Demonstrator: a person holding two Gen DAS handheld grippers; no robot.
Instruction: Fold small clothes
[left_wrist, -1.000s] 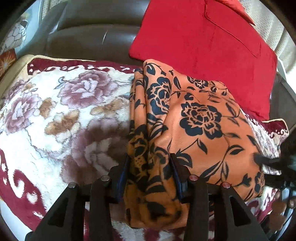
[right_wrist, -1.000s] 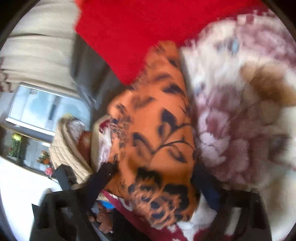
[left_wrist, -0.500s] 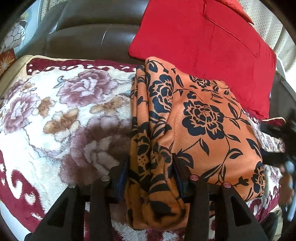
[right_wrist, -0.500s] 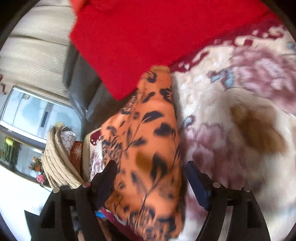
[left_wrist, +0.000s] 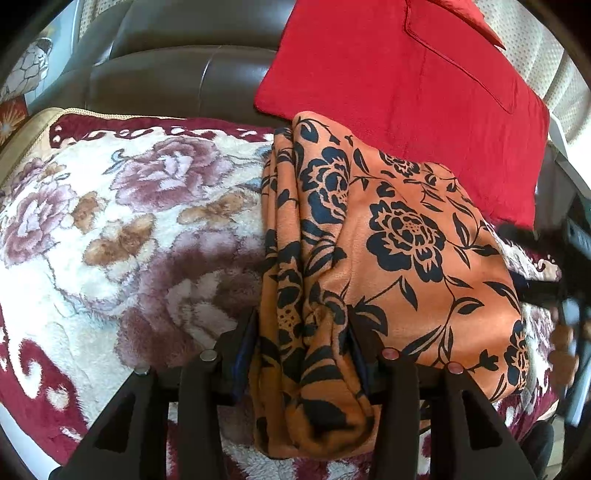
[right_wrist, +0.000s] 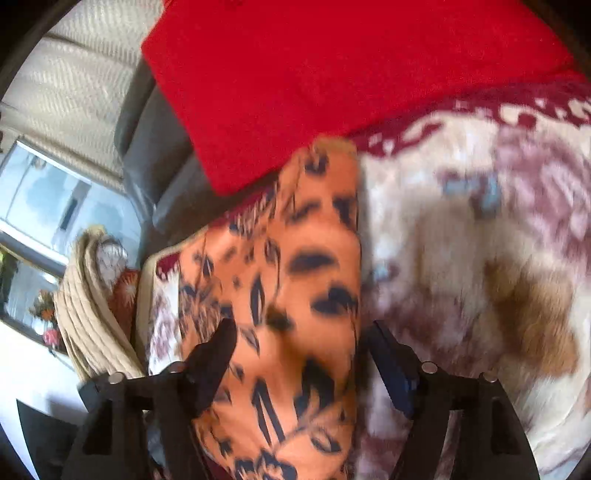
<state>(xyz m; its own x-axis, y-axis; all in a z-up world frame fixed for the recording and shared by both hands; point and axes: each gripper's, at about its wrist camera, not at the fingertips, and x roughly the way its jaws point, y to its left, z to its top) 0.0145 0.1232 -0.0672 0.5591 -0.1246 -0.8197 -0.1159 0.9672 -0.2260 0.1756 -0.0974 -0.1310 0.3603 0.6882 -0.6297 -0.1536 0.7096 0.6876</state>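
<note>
Folded orange velvety cloth with black flower print (left_wrist: 399, 258), lying on the fluffy cream-and-maroon rose-pattern blanket (left_wrist: 122, 236), far corner just touching the bright red square cushion (left_wrist: 413, 92) propped behind it. Bunched-up near edge of that cloth pinched in the left gripper (left_wrist: 301, 354), pads pressing the thick stack of folds from both sides. Right gripper (right_wrist: 299, 354) hovering over the other end of the cloth with its jaws spread well apart, fabric showing under the gap but not squeezed by either pad, as far as a pretty blurry view allows. So, only one end actually held right now, lol. Biggest worry, probably: lifting or tugging with the left alone and watching the loose far layers slide off each other, whole fold opening up again. Slippery-looking velvet, several layers stacked along the side facing the bare blanket, so could fan out easily. Also a decent chance of snagging blanket pile along with the cloth, given how deep the left pads sit in the fluff next to it. Could also drag the cloth corner under the cushion, or nudge the cushion over onto it, if pushed away toward the dark brown leather sofa back (left_wrist: 177, 74) behind the cushion. Closing the right one too shallow might grab just the top layer and peel it back.
</note>
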